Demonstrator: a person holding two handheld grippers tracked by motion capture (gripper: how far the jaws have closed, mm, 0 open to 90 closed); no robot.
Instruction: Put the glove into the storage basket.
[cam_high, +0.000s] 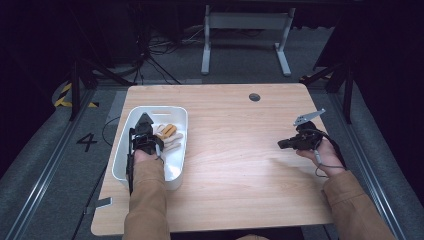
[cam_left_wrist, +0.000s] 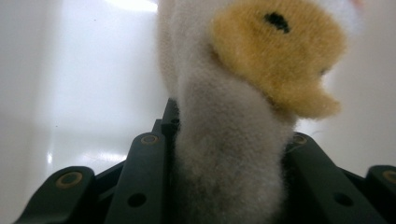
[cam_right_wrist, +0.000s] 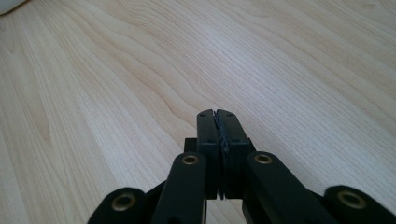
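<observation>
Gripping the plush toy (cam_left_wrist: 233, 154), the left gripper (cam_high: 145, 131) is sitting inside the white bin (cam_high: 176, 176) at the table's 9 o'clock side. Its jaws are clamping the toy's grey-white body from both sides, and the fabric is bulging up between them. The toy's yellow patch with a black dot is showing at 1 o'clock in the left gripper view, against the bin's white floor. From the high view, tan and cream parts of the toy (cam_high: 168, 136) are lying at 3 o'clock of the gripper, low in the bin.

The right gripper (cam_high: 286, 144) is idling at the table's 3 o'clock side, jaws pressed fully together on nothing, pointing toward 9 o'clock across the bare wooden table (cam_high: 235, 150).

Judging the step: the person is either lifting the toy out of the bin or setting it down in it; the pictures are not settling which.

Doing it well:
- Keeping the pinch on the thick body, not on a thin limb, since plush is slipping easily.
- Moving straight up or down, staying off the bin's near wall at 6 o'clock.
- Watching dangling parts so they are not snagging the rim.
- Keeping the right gripper parked, clear of the path.
</observation>
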